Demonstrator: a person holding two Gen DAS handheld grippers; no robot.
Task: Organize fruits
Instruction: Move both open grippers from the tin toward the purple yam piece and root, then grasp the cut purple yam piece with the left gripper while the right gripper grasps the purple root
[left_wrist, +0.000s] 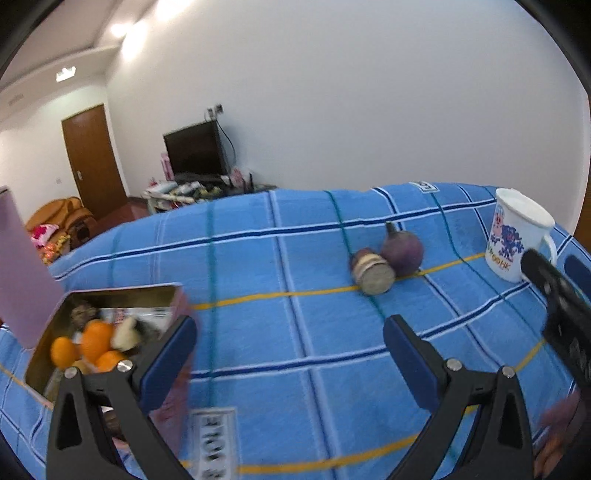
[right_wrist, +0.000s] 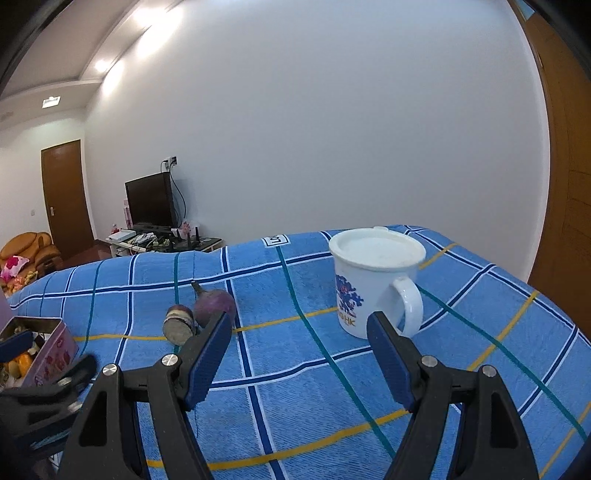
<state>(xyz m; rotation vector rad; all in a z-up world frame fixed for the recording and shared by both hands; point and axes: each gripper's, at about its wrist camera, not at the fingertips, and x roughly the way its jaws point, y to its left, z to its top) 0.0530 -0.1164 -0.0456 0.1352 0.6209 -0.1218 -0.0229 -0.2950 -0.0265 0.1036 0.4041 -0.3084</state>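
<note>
Partly done | oranges (left_wrist: 94, 345) are already packed in the pink tin (left_wrist: 122, 295) | two purple fruits (left_wrist: 388, 260) are left on the blue cloth (left_wrist: 295, 332) | left gripper (left_wrist: 290, 341) and right gripper (right_wrist: 299, 334) are spread, nothing grasped.

Left wrist view: open tin box (left_wrist: 122, 295) motion-blurred, contents partly unreadable; oranges (left_wrist: 96, 339) clear, pale items beside them not identifiable. Pink lid (left_wrist: 22, 273) cut by left edge. Label on cloth (left_wrist: 216, 443) smeared, illegible. Right gripper (left_wrist: 561, 314) cut by right edge. Right wrist view: mug print (right_wrist: 347, 295) partly hidden by curve; box (right_wrist: 48, 350) cut at left edge.
</note>
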